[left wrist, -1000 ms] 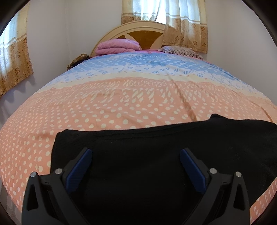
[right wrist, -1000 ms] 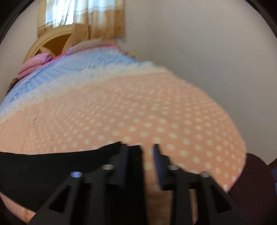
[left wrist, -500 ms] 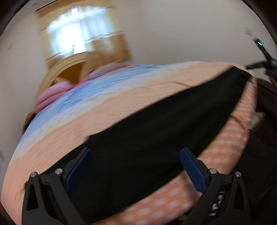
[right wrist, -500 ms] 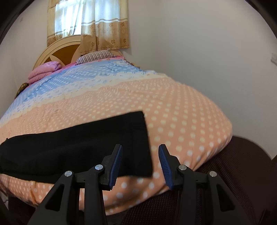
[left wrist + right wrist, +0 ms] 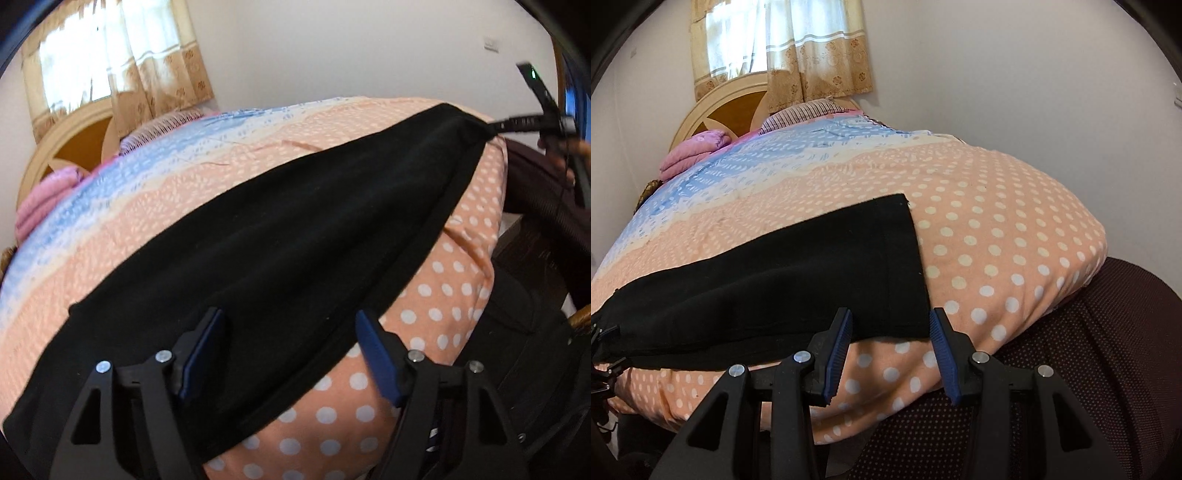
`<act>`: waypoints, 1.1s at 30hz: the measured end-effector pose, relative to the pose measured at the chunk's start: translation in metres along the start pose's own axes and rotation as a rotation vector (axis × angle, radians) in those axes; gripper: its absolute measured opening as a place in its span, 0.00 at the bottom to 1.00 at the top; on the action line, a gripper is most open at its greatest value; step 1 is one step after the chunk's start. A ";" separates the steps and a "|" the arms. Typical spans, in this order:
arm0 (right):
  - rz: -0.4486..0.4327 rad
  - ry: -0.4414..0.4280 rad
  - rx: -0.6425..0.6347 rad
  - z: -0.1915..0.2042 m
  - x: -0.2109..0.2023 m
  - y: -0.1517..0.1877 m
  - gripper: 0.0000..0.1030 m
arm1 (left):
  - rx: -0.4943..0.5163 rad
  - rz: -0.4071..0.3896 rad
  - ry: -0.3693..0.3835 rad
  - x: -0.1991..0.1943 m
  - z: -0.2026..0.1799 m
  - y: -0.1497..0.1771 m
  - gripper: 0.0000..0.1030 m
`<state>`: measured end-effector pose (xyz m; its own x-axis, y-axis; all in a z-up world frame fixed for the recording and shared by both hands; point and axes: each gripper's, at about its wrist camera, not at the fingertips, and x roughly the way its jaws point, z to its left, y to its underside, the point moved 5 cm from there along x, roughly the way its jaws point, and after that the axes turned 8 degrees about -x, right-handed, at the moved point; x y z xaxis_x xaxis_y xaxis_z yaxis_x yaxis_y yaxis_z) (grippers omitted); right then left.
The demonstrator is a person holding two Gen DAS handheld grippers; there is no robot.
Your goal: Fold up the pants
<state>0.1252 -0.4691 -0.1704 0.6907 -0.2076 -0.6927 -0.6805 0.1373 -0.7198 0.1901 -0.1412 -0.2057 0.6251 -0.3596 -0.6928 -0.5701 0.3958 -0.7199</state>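
Left gripper (image 5: 290, 347), fingers closing over the pants' (image 5: 295, 236) near end without pinching it; black pants, flat along the bed's (image 5: 997, 221) foot edge; right gripper (image 5: 891, 354), fingers half-open, empty, at their far hem.

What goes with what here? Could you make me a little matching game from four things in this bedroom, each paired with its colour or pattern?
Things:
1. pants
2. bedspread
3. folded blanket
4. curtain

Colours:
A. pink
B. beige with flower print
C. black
D. peach with white dots, blue band farther up

Pairs: 1-C, 2-D, 3-A, 4-B
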 end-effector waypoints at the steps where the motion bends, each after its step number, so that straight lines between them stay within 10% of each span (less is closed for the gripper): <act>1: -0.002 -0.005 0.009 -0.001 0.000 0.000 0.44 | -0.007 0.000 0.007 0.003 -0.005 0.000 0.72; 8: 0.003 0.008 -0.024 0.001 0.005 0.002 0.42 | 0.015 0.001 0.026 0.002 -0.009 0.000 0.49; 11: -0.002 0.051 -0.053 0.000 0.003 0.002 0.25 | 0.020 -0.002 0.028 0.001 -0.004 -0.004 0.24; 17: -0.032 0.018 -0.015 -0.010 -0.008 -0.006 0.11 | -0.046 -0.003 0.111 -0.004 0.007 -0.010 0.09; 24: -0.010 0.049 -0.048 -0.012 -0.002 -0.006 0.14 | -0.073 0.014 0.197 -0.007 0.013 -0.004 0.09; 28: -0.014 0.070 0.006 -0.026 -0.005 -0.003 0.49 | -0.052 0.025 0.185 -0.002 0.007 0.001 0.12; 33: -0.077 0.052 0.044 -0.036 -0.020 -0.030 0.51 | -0.012 -0.014 0.186 -0.023 0.004 0.003 0.59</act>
<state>0.1229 -0.5035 -0.1331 0.7261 -0.2691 -0.6327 -0.6137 0.1614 -0.7729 0.1760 -0.1282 -0.1913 0.5243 -0.5153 -0.6779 -0.5690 0.3803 -0.7291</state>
